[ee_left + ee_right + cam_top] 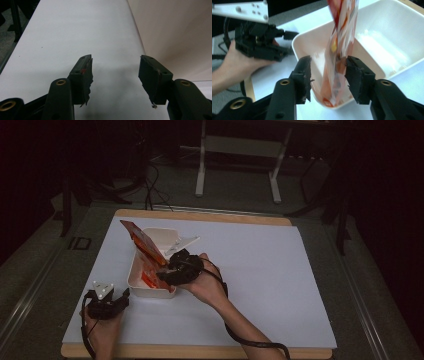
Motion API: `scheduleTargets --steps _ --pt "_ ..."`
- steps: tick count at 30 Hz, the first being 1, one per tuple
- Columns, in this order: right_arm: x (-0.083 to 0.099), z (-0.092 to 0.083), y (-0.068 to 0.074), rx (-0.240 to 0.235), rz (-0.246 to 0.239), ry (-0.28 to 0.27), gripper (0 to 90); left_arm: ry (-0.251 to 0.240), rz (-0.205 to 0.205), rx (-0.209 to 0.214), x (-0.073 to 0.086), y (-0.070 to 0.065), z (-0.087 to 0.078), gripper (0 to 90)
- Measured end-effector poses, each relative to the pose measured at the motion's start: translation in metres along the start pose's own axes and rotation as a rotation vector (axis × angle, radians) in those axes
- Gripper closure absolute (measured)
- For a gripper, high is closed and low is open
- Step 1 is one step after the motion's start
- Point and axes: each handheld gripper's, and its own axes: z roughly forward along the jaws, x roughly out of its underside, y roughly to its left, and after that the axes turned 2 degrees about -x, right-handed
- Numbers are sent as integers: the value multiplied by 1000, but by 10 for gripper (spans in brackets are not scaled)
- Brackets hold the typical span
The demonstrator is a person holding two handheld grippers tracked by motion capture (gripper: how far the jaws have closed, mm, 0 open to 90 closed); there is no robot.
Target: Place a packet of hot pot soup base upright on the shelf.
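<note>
Right hand-held gripper (328,75) has its jaws parted on either side of an orange-and-red packet (339,50), which stands tilted in the white tray (392,30); contact is hard to judge through blur. Its own view shows this gap, while the high view hides it. Left hand-held gripper (115,75) gapes wide and empty above the white table (75,30). Dark room beyond.

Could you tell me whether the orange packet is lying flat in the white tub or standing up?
Standing, tilted: the orange packet has its lower end in the white tub.
</note>
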Motion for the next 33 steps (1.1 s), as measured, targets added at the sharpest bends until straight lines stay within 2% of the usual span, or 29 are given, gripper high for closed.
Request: scheduleTargets --steps 9,15,21,25,33 --pt "11 -10 -6 10 -8 22 624 -7 -4 -3 0 1 -1 449" --pt "22 -19 -14 32 15 17 693 -3 -4 -5 -1 0 -1 448" --pt "32 -22 -19 54 29 24 778 -5 -4 -5 -1 1 -1 448" --pt "47 -22 -26 75 50 40 823 -3 -8 -8 -1 1 -1 449" --pt "80 -28 -42 97 97 38 820 6 -6 -12 0 2 0 449"
